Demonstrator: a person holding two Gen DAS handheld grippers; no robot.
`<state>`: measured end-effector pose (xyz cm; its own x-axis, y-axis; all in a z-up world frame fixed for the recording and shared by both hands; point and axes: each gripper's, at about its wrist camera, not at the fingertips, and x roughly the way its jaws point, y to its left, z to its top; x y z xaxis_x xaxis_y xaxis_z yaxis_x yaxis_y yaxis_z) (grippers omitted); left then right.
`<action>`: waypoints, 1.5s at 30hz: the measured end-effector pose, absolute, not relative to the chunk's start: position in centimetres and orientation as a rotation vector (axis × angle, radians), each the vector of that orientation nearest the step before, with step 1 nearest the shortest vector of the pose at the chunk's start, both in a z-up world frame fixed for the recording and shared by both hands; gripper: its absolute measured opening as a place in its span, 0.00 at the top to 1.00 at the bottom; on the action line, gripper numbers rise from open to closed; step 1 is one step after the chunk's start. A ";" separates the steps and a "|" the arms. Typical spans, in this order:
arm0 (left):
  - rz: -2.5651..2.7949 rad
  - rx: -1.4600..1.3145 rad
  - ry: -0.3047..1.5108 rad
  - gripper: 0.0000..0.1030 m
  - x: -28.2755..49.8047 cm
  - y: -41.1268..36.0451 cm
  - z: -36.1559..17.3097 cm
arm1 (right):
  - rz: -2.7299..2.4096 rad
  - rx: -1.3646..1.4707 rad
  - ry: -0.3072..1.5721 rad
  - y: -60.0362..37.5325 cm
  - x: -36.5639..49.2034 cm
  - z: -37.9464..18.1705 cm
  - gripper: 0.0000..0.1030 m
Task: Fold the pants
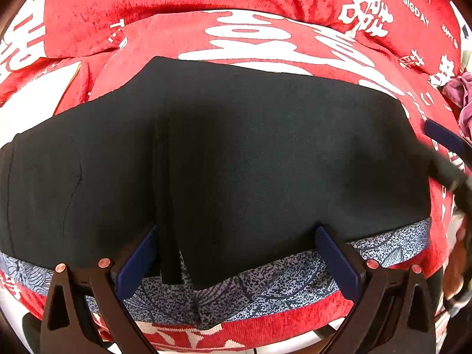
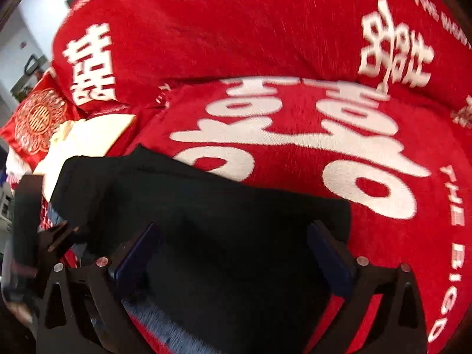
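Black pants [image 1: 236, 153] lie folded flat on a red blanket with white characters [image 1: 265, 38], over a blue-grey patterned cloth [image 1: 265, 283] that shows along their near edge. My left gripper [image 1: 236, 253] is open, its blue pads either side of the pants' near edge. The right gripper's blue fingers [image 1: 442, 135] show at the right edge of the left wrist view, blurred. In the right wrist view my right gripper [image 2: 236, 250] is open over the right end of the pants [image 2: 206, 221], and the other gripper [image 2: 50, 242] shows at the left.
A red blanket [image 2: 265, 29] covers a bulky mound behind the pants. A red embroidered cushion [image 2: 38, 118] and a cream cloth [image 2: 88, 135] lie at the left. A purple garment [image 1: 460, 94] lies at the far right.
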<state>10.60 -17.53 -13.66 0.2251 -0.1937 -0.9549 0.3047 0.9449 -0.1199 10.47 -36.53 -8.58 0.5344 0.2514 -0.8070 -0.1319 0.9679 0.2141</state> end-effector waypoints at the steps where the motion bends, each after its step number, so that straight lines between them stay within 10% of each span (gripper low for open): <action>1: -0.345 0.100 1.297 0.00 10.6 -17.5 -13.6 | 0.181 0.068 0.963 -36.0 9.5 -8.3 0.02; 6: -0.365 0.103 1.306 0.00 10.6 -17.3 -13.4 | -0.081 -0.272 1.025 -34.3 6.8 -11.5 0.02; 45: 0.029 -0.081 1.167 0.00 9.5 5.0 -15.2 | 0.656 -0.268 1.049 -10.2 18.2 -6.5 0.01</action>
